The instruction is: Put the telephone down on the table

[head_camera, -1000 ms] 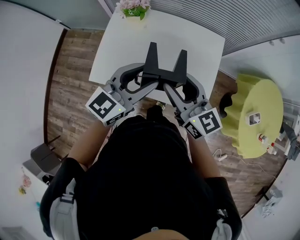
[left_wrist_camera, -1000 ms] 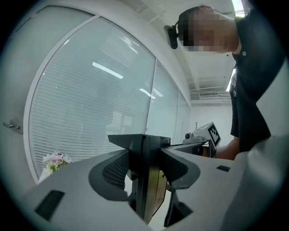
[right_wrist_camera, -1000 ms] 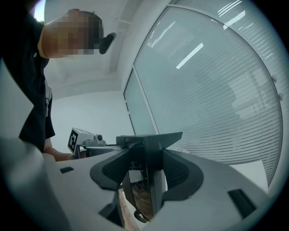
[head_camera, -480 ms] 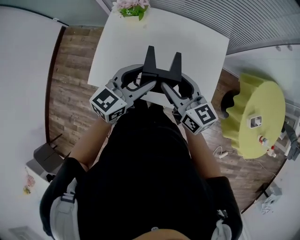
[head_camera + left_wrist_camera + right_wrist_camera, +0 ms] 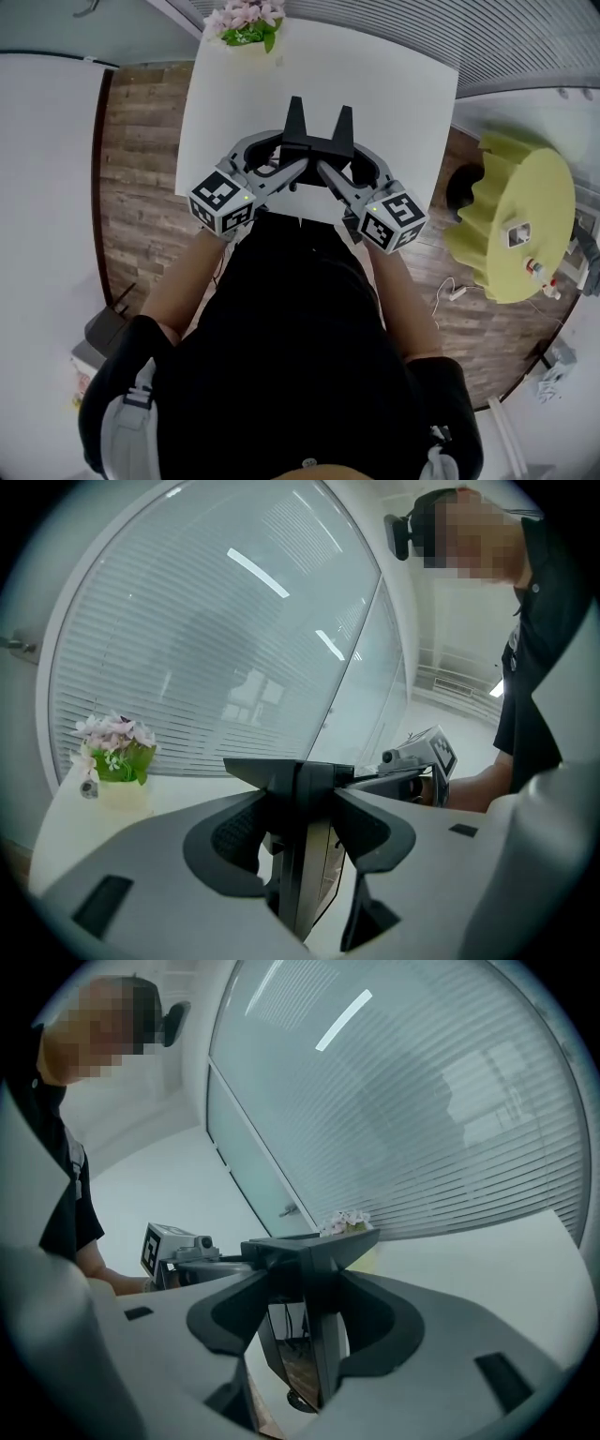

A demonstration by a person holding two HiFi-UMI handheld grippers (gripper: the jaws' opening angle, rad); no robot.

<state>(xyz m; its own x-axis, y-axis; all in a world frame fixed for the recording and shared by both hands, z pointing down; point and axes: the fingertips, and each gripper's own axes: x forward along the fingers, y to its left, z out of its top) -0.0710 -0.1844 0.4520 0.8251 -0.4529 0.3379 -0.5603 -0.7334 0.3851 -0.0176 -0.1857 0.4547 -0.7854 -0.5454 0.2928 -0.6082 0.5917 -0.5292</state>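
The black telephone (image 5: pixel 317 141) is not down yet — the left gripper (image 5: pixel 292 161) and right gripper (image 5: pixel 334 165) each have fingers pinching its base, over the white counter's (image 5: pixel 384 84) near edge. Lowering and release remain.

Black telephone (image 5: pixel 317 145) — two-pronged — over the white table (image 5: pixel 403 84).

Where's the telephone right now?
Head view, centre: the black two-pronged telephone is gripped from both sides by the left claw and right claw, over the near edge of the white table.
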